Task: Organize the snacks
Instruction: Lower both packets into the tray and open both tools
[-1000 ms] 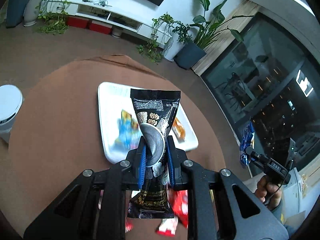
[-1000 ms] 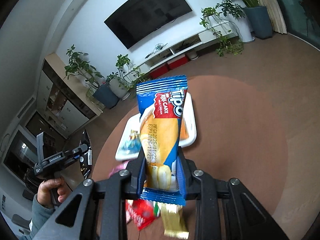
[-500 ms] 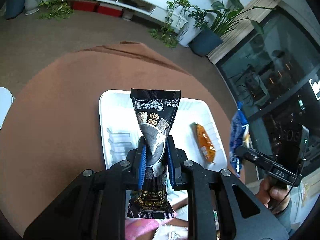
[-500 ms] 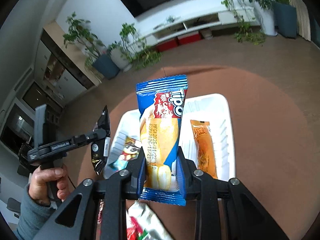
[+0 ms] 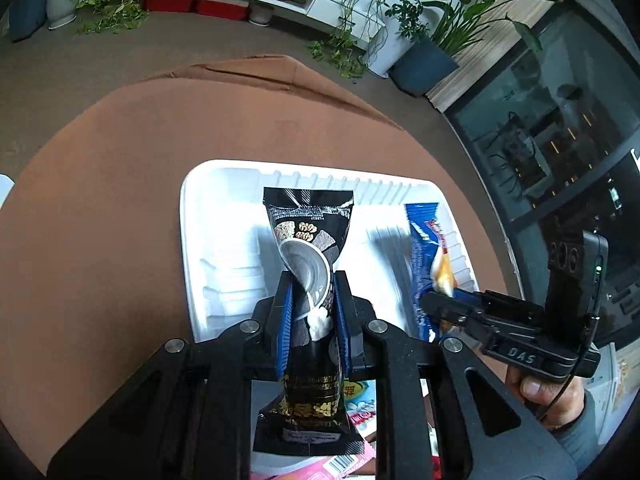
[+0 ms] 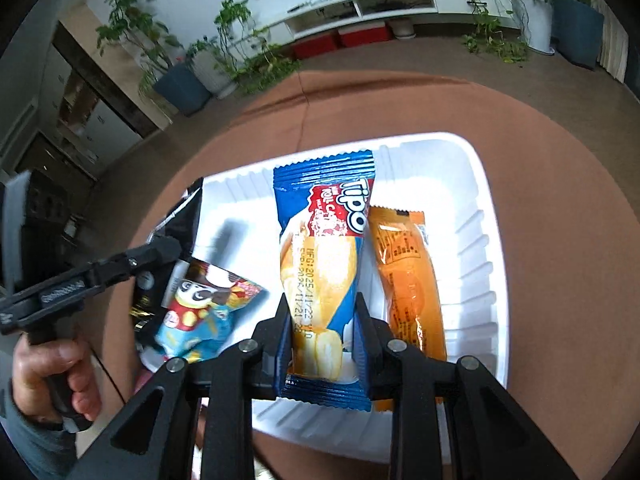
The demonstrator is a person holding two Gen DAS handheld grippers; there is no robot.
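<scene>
My left gripper (image 5: 311, 304) is shut on a black snack packet (image 5: 310, 248), holding it over the left half of the white tray (image 5: 224, 216). My right gripper (image 6: 322, 328) is shut on a blue Tipo roll-cake packet (image 6: 326, 240), holding it over the middle of the same white tray (image 6: 480, 216). An orange packet (image 6: 408, 280) lies in the tray just right of the blue one. A colourful cartoon packet (image 6: 204, 312) lies at the tray's left end. In the left wrist view the right gripper (image 5: 440, 304) with the blue packet (image 5: 422, 256) appears over the tray's right part.
The tray rests on a round brown table (image 5: 100, 200). More snack packets (image 5: 352, 468) lie near the table's front edge under my left gripper. A hand (image 6: 48, 376) holds the left gripper's handle at the left. Potted plants (image 5: 420, 52) and a white TV shelf (image 6: 400, 0) stand behind.
Both grippers moved forward and down over the tray, each still carrying its packet. The tray now looks larger and closer, and the right gripper entered over the tray's right side.
</scene>
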